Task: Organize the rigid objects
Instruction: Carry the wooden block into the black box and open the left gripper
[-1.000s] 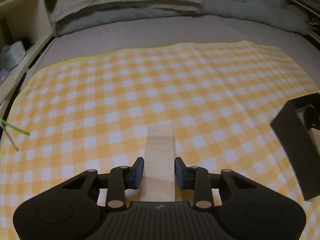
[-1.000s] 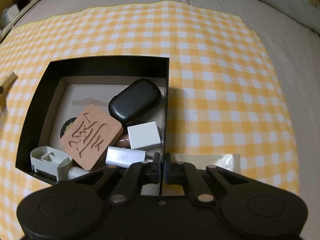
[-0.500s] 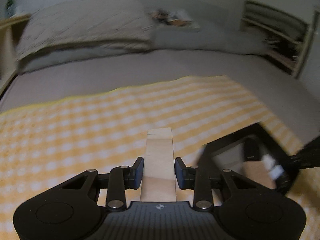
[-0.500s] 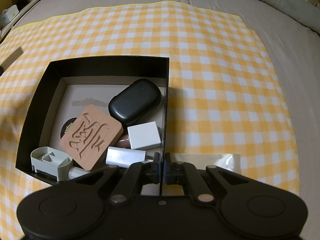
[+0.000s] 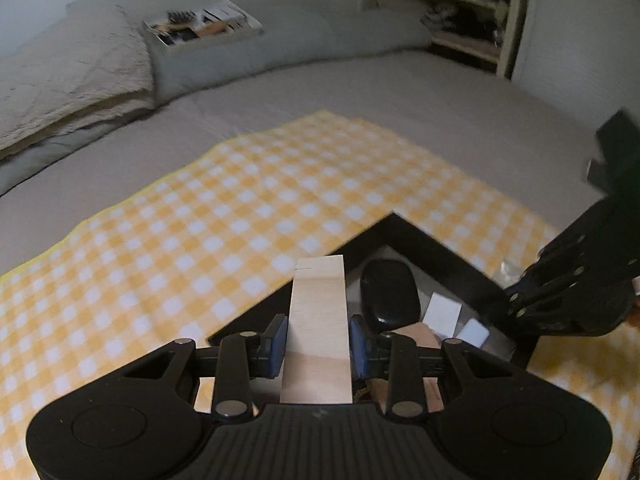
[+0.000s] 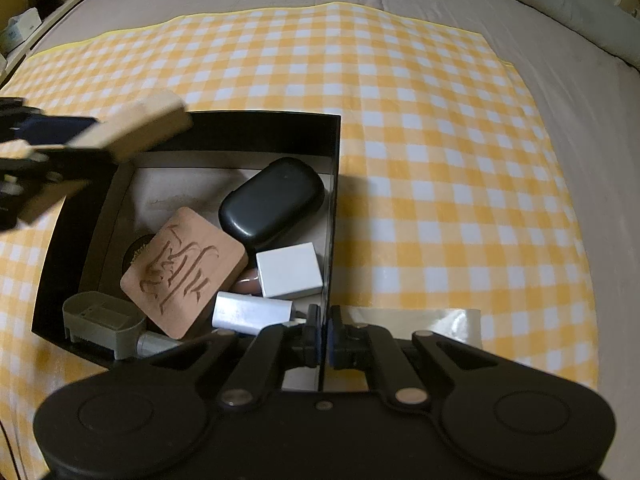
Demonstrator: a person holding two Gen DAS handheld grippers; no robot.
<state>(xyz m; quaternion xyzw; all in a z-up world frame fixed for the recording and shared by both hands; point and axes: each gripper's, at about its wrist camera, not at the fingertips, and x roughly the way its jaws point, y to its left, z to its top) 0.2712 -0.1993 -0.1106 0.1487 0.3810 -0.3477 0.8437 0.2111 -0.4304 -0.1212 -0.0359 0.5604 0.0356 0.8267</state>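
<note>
The left tongs, clamped on a pale flat wooden block, carry it over the black open cardboard box. The right tongs pinch the box's wall closed. Next, lower and release it into free space.

Dim bedroom: grey bed, pillows, shelves.

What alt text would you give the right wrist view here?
The right gripper, shut on the right wall of a black box on a yellow checked cloth, steadies it. From the left, the left gripper carries a wooden block over the box, which holds a carved wooden tile and a black case.
</note>
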